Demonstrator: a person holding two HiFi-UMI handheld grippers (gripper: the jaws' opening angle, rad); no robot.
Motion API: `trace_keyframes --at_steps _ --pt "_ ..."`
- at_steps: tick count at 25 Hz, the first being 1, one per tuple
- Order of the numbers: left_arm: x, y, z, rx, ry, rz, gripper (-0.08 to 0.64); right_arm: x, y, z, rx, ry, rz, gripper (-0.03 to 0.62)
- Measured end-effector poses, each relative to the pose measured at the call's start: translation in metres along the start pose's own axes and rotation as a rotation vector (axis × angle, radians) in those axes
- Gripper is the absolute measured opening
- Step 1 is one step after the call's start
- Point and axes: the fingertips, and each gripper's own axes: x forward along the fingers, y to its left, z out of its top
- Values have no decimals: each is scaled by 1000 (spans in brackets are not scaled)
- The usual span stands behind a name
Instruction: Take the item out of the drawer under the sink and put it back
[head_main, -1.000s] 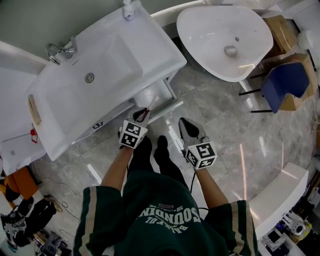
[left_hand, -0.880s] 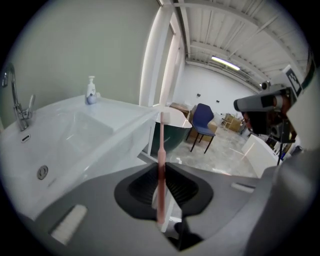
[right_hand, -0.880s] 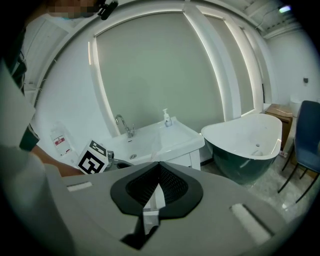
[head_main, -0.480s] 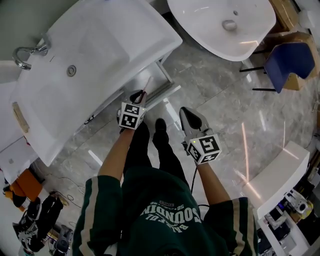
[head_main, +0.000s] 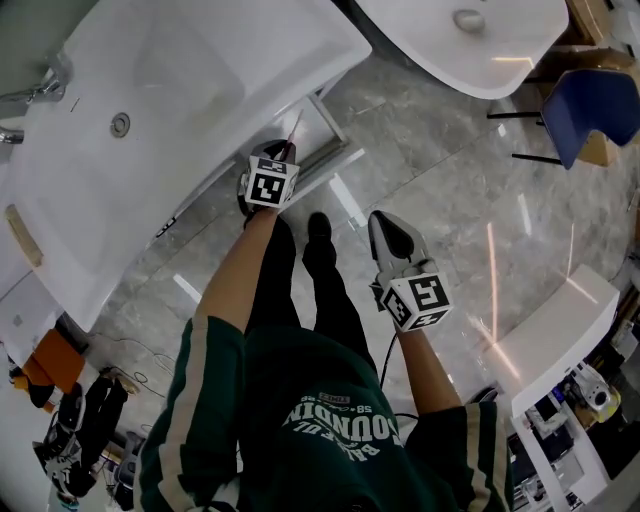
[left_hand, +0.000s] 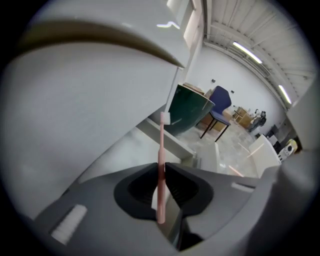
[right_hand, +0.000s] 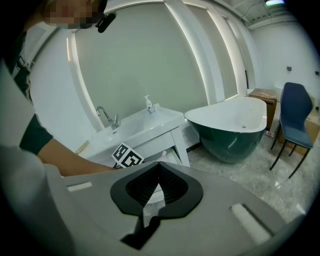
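With fingers clamped on the slim pink plastic toothbrush (left_hand: 161, 150), the left gripper (head_main: 277, 152) had descended toward the open white drawer (head_main: 328, 168) at upper centre for replacement, while the right gripper (head_main: 388, 228) fingers were closed and empty.

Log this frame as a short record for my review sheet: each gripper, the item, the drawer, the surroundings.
left gripper: shut on a pink toothbrush, bristle end pointing away, at the drawer
right gripper: shut, empty, over the floor
drawer: open, under the white sink
nearby: dark green bathtub, blue chair
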Motion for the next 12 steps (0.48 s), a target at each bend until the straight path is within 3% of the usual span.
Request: trace_keyframes --at_steps 7,12 --pt "43 21 -14 -120 42 49 67 -6 -15 -13 0 23 -25 2" --pt "65 32 -14 -123 71 85 67 -4 -24 -20 28 23 -48 2"
